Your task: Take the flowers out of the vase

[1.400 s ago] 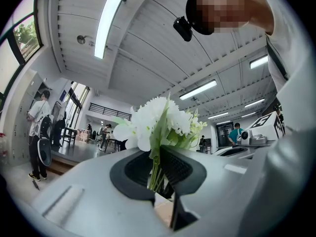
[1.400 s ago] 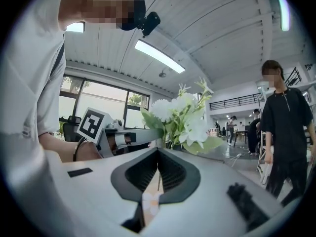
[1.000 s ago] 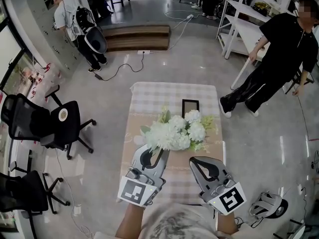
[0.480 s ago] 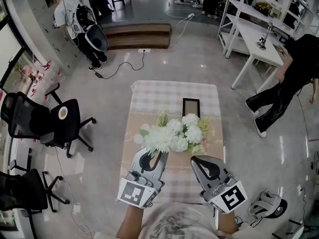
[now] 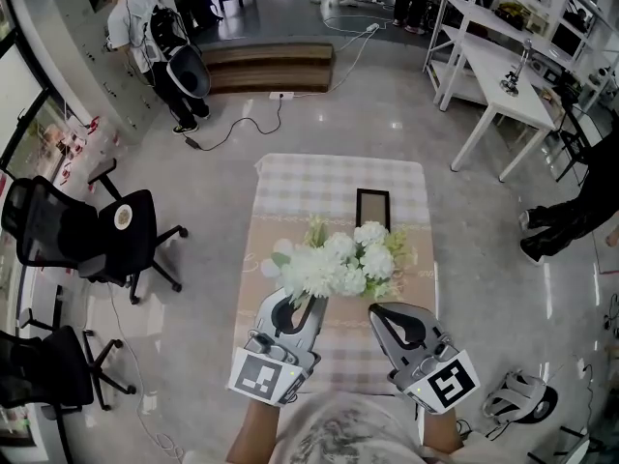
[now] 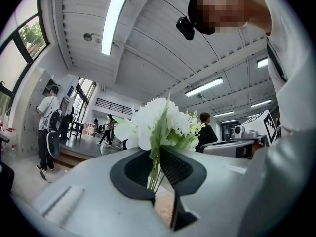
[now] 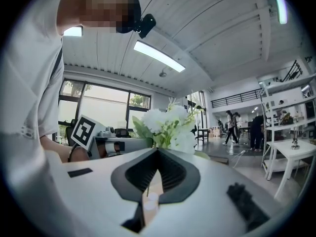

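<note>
A bunch of white flowers (image 5: 334,264) with green leaves hangs over the checked table (image 5: 329,182), near its front. My left gripper (image 5: 311,303) is shut on its green stems (image 6: 154,174), and the blooms (image 6: 158,120) rise just beyond the jaws. My right gripper (image 5: 375,309) sits to the right of the left one, its tips closed together just under the flowers (image 7: 170,125). A thin stem shows in the gap behind those tips; I cannot tell whether it is pinched. No vase is plainly visible; a black rectangular frame (image 5: 371,206) stands behind the flowers.
Two black office chairs (image 5: 106,240) stand left of the table. A helmet (image 5: 517,394) lies on the floor at the lower right. A white table (image 5: 493,75) and shelves are at the back right. People stand at the far left and the right edge.
Both grippers and the flowers have stayed put. The person in black at the right has walked off toward the right edge.
</note>
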The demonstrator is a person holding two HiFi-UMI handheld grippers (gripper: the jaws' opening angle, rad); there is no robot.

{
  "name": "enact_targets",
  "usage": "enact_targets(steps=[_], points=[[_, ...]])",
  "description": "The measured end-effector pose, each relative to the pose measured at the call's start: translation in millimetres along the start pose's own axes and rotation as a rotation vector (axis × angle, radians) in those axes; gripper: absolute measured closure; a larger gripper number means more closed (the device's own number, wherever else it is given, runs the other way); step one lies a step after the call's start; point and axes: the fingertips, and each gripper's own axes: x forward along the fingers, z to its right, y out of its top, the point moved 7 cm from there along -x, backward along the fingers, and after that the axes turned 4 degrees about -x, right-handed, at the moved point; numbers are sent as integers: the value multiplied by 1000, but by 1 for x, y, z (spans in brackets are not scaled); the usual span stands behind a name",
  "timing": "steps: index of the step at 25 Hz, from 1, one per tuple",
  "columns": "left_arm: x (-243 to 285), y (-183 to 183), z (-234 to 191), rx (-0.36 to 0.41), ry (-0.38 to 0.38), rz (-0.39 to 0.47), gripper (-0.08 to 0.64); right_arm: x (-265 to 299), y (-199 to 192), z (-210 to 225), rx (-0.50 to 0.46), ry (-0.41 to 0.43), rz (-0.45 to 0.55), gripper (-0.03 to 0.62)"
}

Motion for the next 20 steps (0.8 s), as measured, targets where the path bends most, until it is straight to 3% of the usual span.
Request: enact_targets(steps=[20], points=[[-1, 1, 1, 11, -1, -3, 508, 0, -1, 1, 8, -10, -3, 577]])
